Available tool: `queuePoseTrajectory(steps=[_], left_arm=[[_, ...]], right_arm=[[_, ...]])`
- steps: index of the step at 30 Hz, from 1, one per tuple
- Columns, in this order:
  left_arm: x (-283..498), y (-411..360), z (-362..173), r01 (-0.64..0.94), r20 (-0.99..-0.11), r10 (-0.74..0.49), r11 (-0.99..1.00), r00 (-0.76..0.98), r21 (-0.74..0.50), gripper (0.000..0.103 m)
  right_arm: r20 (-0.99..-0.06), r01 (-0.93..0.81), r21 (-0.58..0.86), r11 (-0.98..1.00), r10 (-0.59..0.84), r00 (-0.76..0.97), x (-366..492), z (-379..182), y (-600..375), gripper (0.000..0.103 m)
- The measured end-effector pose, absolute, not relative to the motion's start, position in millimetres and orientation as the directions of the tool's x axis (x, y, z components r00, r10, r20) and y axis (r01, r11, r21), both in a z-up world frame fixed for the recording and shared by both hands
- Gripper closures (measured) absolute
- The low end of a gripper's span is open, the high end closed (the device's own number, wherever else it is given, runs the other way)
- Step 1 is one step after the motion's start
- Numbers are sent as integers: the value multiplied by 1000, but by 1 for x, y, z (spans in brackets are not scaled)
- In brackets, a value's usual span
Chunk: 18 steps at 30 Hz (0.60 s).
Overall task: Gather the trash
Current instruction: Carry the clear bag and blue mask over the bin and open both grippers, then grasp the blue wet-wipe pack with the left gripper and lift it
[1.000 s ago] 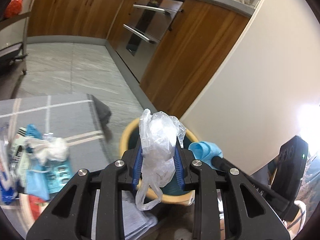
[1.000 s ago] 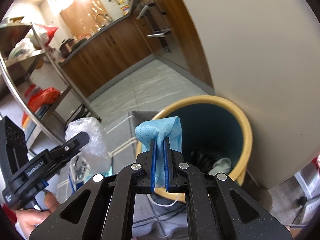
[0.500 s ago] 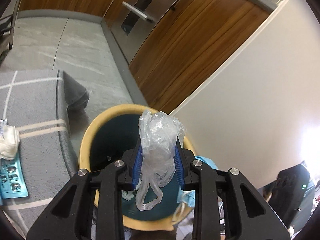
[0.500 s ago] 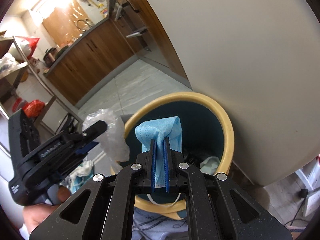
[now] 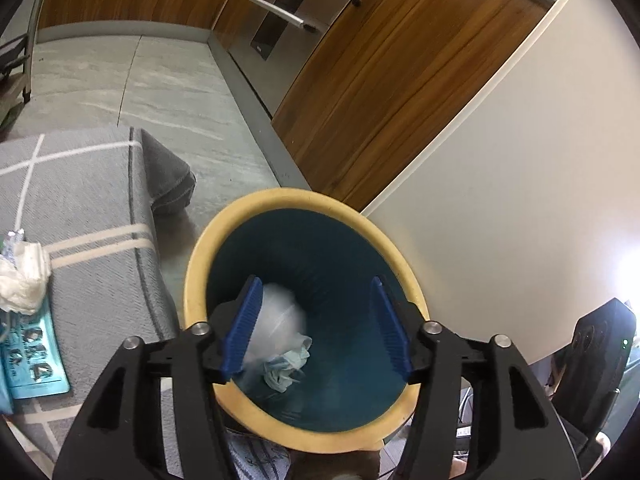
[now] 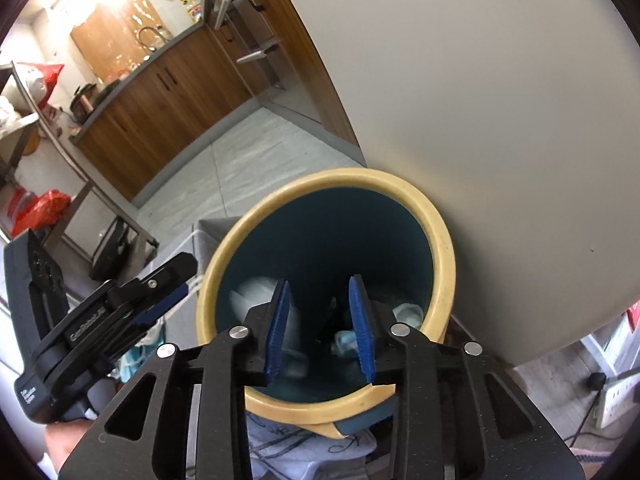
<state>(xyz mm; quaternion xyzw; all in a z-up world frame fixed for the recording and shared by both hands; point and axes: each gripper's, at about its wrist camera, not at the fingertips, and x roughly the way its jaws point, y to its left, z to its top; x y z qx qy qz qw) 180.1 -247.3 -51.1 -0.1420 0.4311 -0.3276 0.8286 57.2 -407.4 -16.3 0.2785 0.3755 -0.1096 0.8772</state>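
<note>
Inside the round teal waste bin with the thick cream-yellow rim (image 5: pixel 200 276), a crumpled clear plastic bag (image 5: pixel 276 316) shows as a blurred pale shape just beside the left blue pad, touching neither pad as far as the blur allows. Below it, at the bottom of the bin, lies a scrunched light-blue face mask (image 5: pixel 286 366) among darker scraps that are too dim to make out. From the right wrist view the same bin (image 6: pixel 440 248) holds the pale bag (image 6: pixel 256 292) on its left side and bits of light-blue material (image 6: pixel 346 340) lower right.

The left gripper (image 5: pixel 316 332) hangs over the bin mouth, its ribbed blue pads spread wide and opening, with nothing pinched. The right gripper (image 6: pixel 320 320) is also poised over the bin, its jaws parted and opening, with nothing between them but the view down into the bin. The left gripper (image 6: pixel 160 300) appears again in the right wrist view, at the left of the bin's rim.

Beside the bin stands a grey woven cloth with cream stripes (image 5: pixel 88 200), and on it lie a wad of white tissue (image 5: pixel 22 280) and a turquoise printed packet (image 5: pixel 32 360). A cream wall panel (image 5: pixel 500 200) rises behind the bin, with brown wooden cabinets (image 5: pixel 380 80) and a grey tiled floor (image 5: pixel 140 80) beyond.
</note>
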Motion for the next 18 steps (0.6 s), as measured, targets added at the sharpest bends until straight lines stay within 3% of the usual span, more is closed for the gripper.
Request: queuePoseTrajectory(steps=[8, 18], left_arm=[[165, -207, -24, 405, -584, -654, 756, 481, -514, 40], [137, -127, -8, 335, -591, -555, 830, 586, -446, 33]], right_arm=[[-688, 360, 407, 840, 23, 726, 51, -2, -396, 63], [-681, 251, 369, 895, 76, 728, 52, 12, -349, 56]])
